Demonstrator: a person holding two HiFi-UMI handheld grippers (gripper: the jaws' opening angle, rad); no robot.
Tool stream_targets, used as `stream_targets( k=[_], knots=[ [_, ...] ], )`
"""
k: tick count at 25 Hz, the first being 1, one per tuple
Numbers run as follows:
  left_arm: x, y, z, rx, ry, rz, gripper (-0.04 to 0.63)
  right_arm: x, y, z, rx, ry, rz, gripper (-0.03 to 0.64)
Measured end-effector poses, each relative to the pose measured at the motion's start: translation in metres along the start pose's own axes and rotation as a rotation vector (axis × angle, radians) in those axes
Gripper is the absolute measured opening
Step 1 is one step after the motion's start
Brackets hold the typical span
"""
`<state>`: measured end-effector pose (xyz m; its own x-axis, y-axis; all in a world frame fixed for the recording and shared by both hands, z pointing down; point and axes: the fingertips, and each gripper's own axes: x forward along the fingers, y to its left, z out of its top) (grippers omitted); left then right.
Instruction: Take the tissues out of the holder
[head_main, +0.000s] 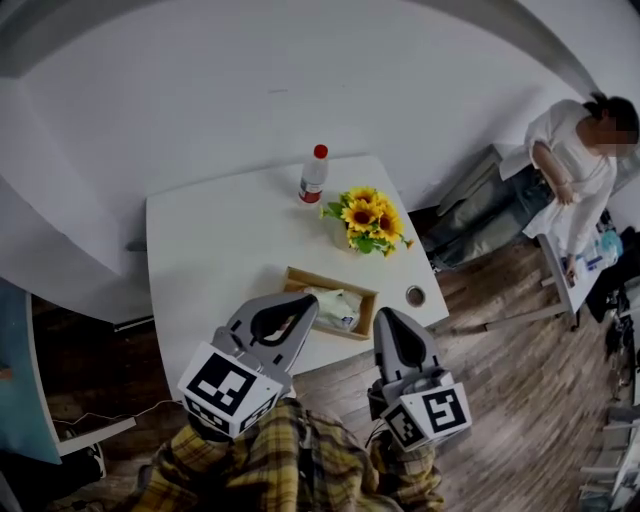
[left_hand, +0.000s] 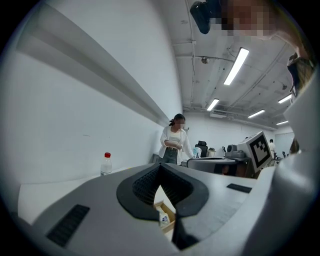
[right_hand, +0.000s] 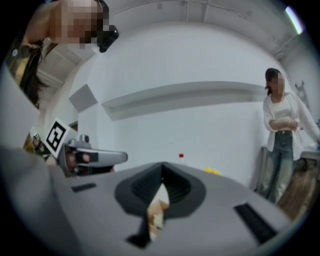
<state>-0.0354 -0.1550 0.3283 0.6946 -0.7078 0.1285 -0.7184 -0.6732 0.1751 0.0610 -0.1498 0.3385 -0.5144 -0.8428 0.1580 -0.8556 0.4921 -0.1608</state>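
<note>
step in hand: approach, as judged from the layout. no tissue is out yet.

location of the task's thing: the soft white pack of tissues (head_main: 336, 306) lies inside the light wooden open-topped rectangular holder (head_main: 297, 277), which sits near the front edge of the white rectangular counter (head_main: 200, 250).

gripper state:
- left gripper (head_main: 303, 306): jaws clenched tip to tip, nothing between them. in the left gripper view the holder shows through the gap below the closed tips, straight ahead and lower.
- right gripper (head_main: 386, 320): jaws likewise pressed together and empty. in the head view it is just beside the holder's right end.
- neither gripper visibly touches the holder or the pack.

other items on the counter:
- clear plastic bottle with a red cap (head_main: 313, 176), at the far edge.
- bunch of yellow sunflowers (head_main: 366, 220), just behind the holder.
- small round object (head_main: 415, 295), beside the holder's right end; its type cannot be determined.

a person in a white top (head_main: 570, 165) stands well apart, at the right of the room.

next move, judged: one gripper's jaws must be released before descent, lowered over the pack from above, and closed on the soft wrapper. the other gripper probably needs to press on the holder's rim, because a light tray may lift with the pack. keep clear of the sunflowers.
</note>
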Motion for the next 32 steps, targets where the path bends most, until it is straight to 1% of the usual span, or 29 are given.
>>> stream_targets(
  k=[3, 6, 8, 14, 23, 28, 32],
  knots=[
    [0.004, 0.010, 0.002, -0.013, 0.004, 0.003, 0.018, 0.009, -0.007, 0.002, 0.008, -0.007, -0.016, 0.011],
    [0.008, 0.015, 0.000, 0.002, 0.011, -0.001, 0.017, 0.015, -0.012, -0.002, 0.022, -0.002, -0.024, 0.011],
    [0.011, 0.016, 0.000, -0.001, 0.019, -0.002, 0.017, 0.018, -0.014, -0.004, 0.030, 0.002, -0.024, 0.011],
    [0.024, 0.018, 0.009, -0.016, 0.018, 0.007, 0.017, 0.032, -0.019, -0.004, 0.043, 0.026, 0.004, 0.011],
    [0.045, 0.026, 0.012, -0.072, -0.005, 0.054, 0.018, 0.046, -0.039, -0.005, 0.045, 0.077, 0.040, 0.011],
    [0.055, 0.031, 0.013, -0.033, -0.014, 0.060, 0.020, 0.053, -0.048, 0.001, 0.038, 0.070, 0.061, 0.011],
    [0.062, 0.034, 0.018, -0.042, -0.019, 0.062, 0.038, 0.061, -0.051, 0.007, 0.032, 0.060, 0.076, 0.011]
  ],
)
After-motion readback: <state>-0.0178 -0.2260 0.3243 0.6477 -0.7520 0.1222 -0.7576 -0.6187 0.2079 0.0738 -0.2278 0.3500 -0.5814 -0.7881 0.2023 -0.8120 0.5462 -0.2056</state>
